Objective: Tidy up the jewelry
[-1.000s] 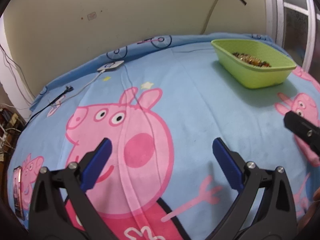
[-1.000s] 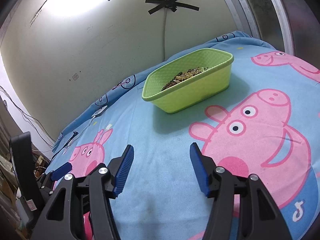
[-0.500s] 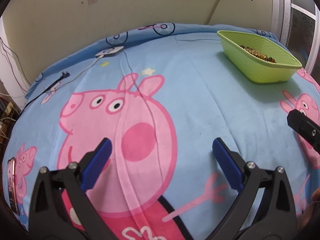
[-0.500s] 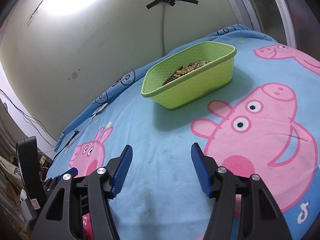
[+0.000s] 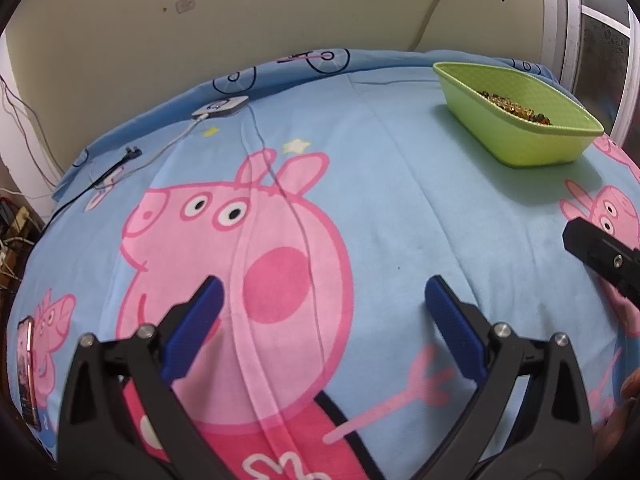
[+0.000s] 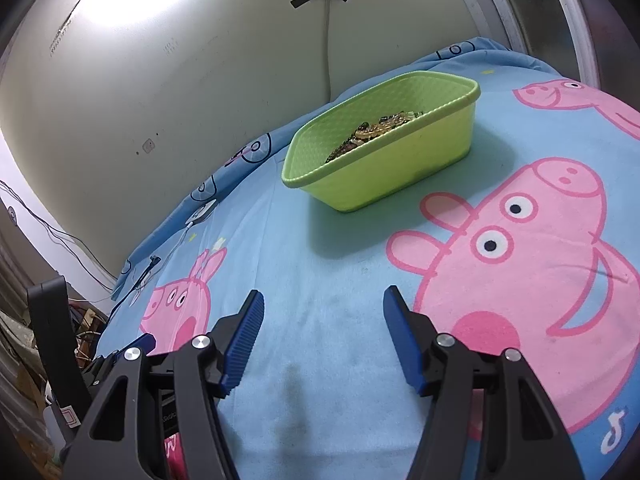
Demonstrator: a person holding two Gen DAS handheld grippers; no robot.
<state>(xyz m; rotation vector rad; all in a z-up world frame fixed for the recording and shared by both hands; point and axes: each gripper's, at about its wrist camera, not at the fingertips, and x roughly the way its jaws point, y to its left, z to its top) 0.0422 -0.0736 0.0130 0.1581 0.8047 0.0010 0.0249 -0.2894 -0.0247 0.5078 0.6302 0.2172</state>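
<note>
A lime green plastic basket (image 6: 408, 168) stands on the blue cartoon-pig bedsheet, holding a heap of gold and dark jewelry (image 6: 372, 132). It also shows in the left wrist view (image 5: 516, 136) at the far right, with the jewelry (image 5: 516, 110) inside. My right gripper (image 6: 323, 320) is open and empty, low over the sheet, well short of the basket. My left gripper (image 5: 322, 304) is open and empty over the big pink pig print. Part of the right gripper's body (image 5: 604, 254) shows at the right edge of the left view.
A white charger block (image 5: 220, 106) with its cable and a black plug (image 5: 130, 154) lie near the bed's far left edge. A phone (image 5: 26, 368) lies at the left edge. The wall runs behind the bed; a window frame (image 5: 560, 20) is at right.
Both grippers have moved a little lower and tilted down over the sheet; the basket sits slightly lower and nearer in both views. Both jaws stay open.
</note>
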